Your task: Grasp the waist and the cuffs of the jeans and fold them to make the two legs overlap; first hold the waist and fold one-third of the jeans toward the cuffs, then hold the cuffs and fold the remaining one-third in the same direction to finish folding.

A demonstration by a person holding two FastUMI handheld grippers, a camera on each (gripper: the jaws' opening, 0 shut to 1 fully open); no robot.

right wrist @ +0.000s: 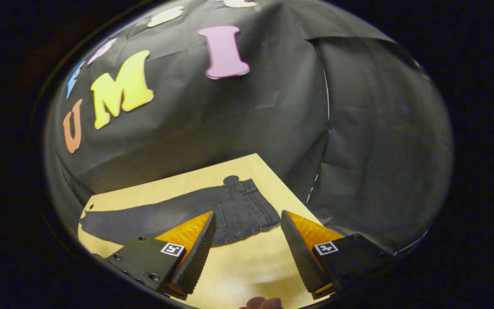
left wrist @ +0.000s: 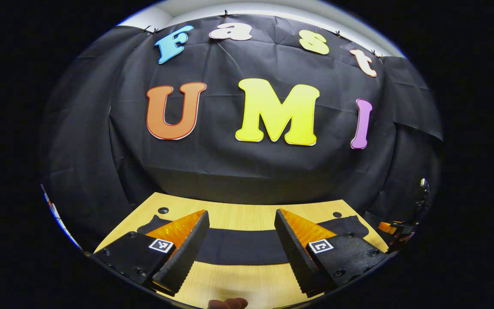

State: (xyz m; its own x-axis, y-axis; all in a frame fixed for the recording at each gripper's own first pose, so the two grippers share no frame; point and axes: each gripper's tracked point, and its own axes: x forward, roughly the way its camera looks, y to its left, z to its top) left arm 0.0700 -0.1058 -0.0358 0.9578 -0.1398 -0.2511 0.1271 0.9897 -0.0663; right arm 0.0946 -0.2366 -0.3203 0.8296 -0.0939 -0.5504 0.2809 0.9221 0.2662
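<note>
Across the lower middle of both views, on the wooden table [right wrist: 251, 266], jeans [right wrist: 178, 216] lying flat — waist [right wrist: 247, 206] toward lower right; left gripper [left wrist: 241, 240] and right gripper [right wrist: 247, 240] spread wide, gripping nothing, hovering short. Probably step 1 — next, reaching down to pinch waist and cuffs

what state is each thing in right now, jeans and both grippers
jeans: lying flat on the table, looks already folded lengthwise, thirds not yet folded
left gripper: open, above the table, holding nothing
right gripper: open, near the waist end, holding nothing
</note>
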